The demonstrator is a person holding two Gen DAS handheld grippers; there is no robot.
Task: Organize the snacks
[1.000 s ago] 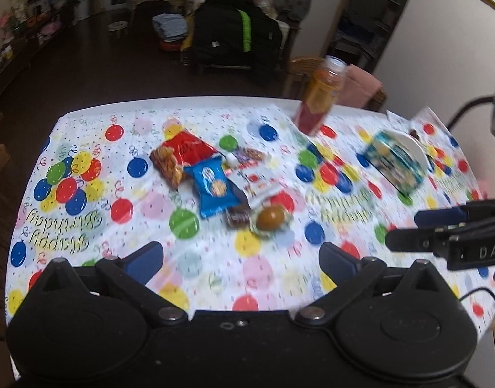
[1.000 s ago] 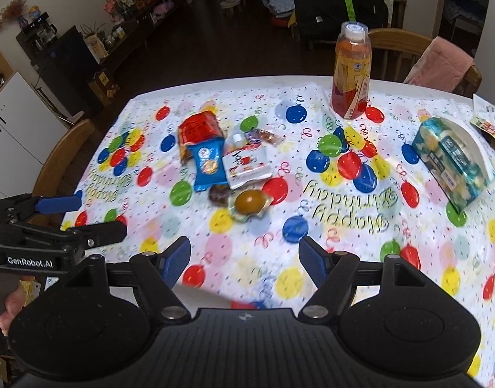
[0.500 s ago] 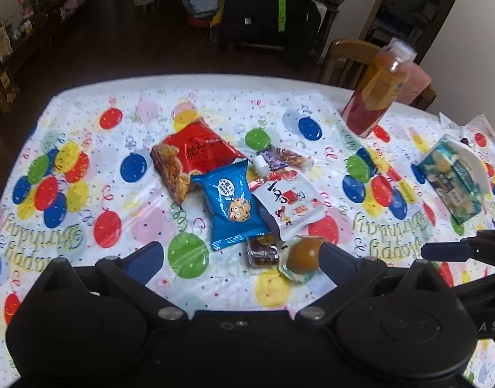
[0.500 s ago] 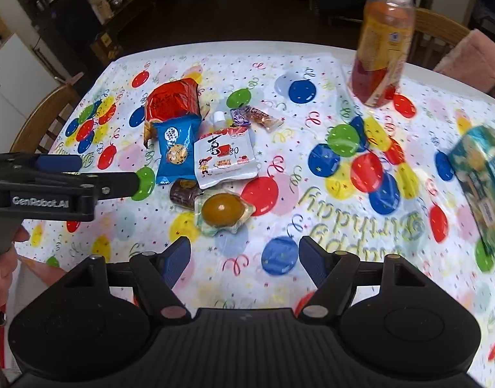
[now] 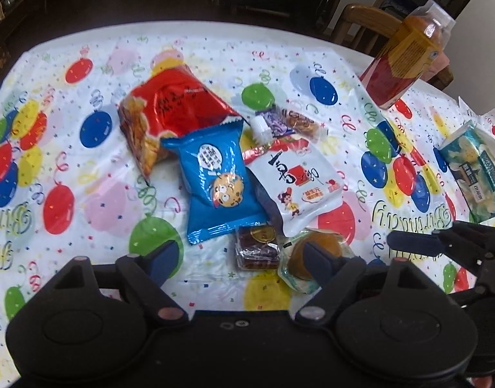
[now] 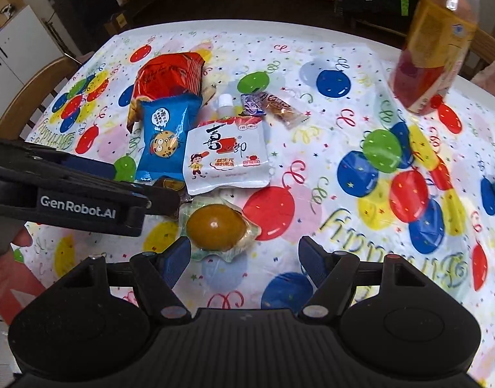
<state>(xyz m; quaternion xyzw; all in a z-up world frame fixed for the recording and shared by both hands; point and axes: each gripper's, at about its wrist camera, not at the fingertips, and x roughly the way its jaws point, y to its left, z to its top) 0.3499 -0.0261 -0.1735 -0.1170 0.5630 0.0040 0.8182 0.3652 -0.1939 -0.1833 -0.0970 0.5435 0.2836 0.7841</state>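
Note:
A heap of snacks lies mid-table: a red chip bag point(image 5: 170, 110), a blue cookie packet point(image 5: 220, 184), a white jelly pouch point(image 5: 299, 187), a small brown wrapped cake point(image 5: 257, 249), a wrapped brown egg point(image 6: 216, 226) and a purple-and-clear candy bar point(image 6: 273, 105). My left gripper point(image 5: 241, 258) is open, low over the table, with the brown cake between its fingers and the egg by its right finger. My right gripper point(image 6: 244, 258) is open just in front of the egg. Nothing is held.
An orange drink bottle point(image 6: 435, 42) stands at the far right. A teal tissue pack point(image 5: 473, 171) lies on the right edge. A balloon-print cloth point(image 6: 360, 135) covers the table. Wooden chairs point(image 6: 31, 97) stand around it. A hand point(image 6: 8, 258) grips the left tool.
Both grippers have moved forward and down toward the snack heap, which now looks much larger. Both stay open; nothing on the table has shifted.

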